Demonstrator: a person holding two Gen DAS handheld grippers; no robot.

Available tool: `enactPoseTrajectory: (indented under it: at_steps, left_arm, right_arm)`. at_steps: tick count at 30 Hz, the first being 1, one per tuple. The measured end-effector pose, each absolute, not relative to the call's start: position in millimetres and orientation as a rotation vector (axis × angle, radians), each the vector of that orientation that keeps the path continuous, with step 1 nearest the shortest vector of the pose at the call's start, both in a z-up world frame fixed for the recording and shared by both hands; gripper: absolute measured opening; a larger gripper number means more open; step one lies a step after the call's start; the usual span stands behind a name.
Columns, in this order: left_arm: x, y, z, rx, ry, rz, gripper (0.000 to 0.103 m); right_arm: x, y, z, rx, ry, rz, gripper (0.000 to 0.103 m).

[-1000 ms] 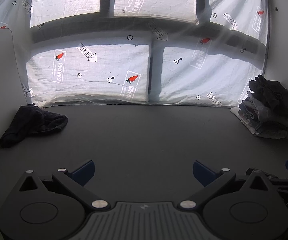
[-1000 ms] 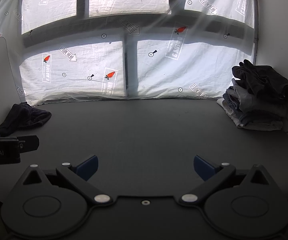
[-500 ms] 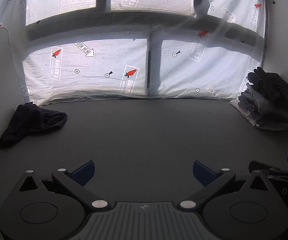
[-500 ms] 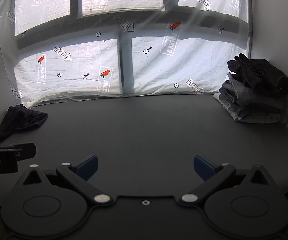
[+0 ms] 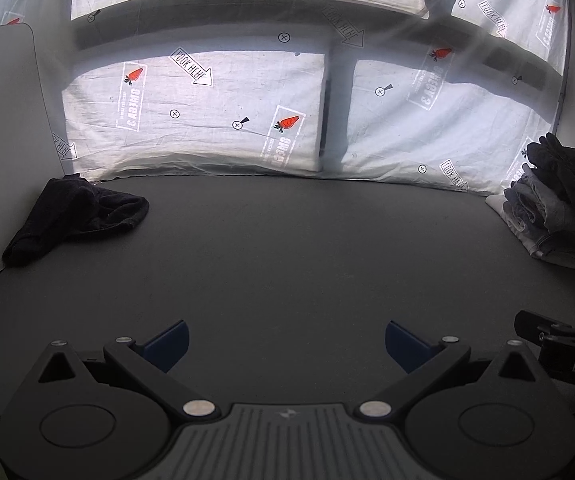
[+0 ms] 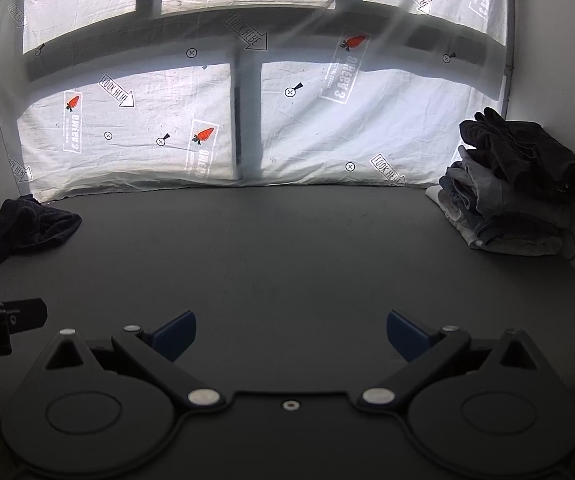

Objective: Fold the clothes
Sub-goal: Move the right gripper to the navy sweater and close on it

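A crumpled black garment (image 5: 75,216) lies at the far left of the dark table (image 5: 287,248), against a white board; it also shows in the right wrist view (image 6: 23,228). A stack of folded grey and black clothes (image 5: 559,208) sits at the far right, also in the right wrist view (image 6: 515,188). My left gripper (image 5: 285,340) is open and empty, low over the table's near side. My right gripper (image 6: 291,334) is open and empty beside it. Each gripper's body shows at the edge of the other's view.
A white printed sheet (image 5: 207,120) hangs over windows behind the table. A white board (image 5: 3,140) stands at the left edge. A white wall (image 6: 559,60) closes the right side. The table (image 6: 287,248) has bare dark surface between the two clothes piles.
Both grippers have moved slightly, so the view shifted; the clothes have not moved. Both grippers stay open and empty.
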State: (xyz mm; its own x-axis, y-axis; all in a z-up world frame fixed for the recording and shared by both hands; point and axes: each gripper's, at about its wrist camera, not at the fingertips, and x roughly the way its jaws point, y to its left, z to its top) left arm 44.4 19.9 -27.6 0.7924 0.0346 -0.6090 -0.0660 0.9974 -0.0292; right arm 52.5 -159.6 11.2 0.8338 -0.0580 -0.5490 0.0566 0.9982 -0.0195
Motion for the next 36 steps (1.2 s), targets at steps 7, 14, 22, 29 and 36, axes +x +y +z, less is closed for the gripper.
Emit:
enactPoseTrajectory:
  at_steps: [7,14,22,29,36]
  left_arm:
    - [89.6,40.9,-30.1,-0.066,0.706,0.175,0.103]
    - [133.2,83.2,-22.4,-0.161,0.760,0.346,0.103]
    - [143.8,134.4,-41.6,-0.375,0.836,0.499,0.103]
    - [154.2,191.0,-48.8,-0.504,0.849,0.576,0.103]
    - [190.3,265.3,-63.6,-0.524,0.884,0.589,0.103]
  right_arm:
    - [126.1,-168.0,-2.9,0.044,0.648,-0.029,0.103]
    - [204.1,-161.7,-0.6,0.076,0.659,0.072,0.102]
    - [265.8,-116.5,-19.7,0.029,0.729,0.276,0.080]
    - [293.5,-63.8,-27.1,0.046,0.823,0.407,0.055]
    - [329.3,4.6,-32.2,0.091,0.878,0.428,0.047]
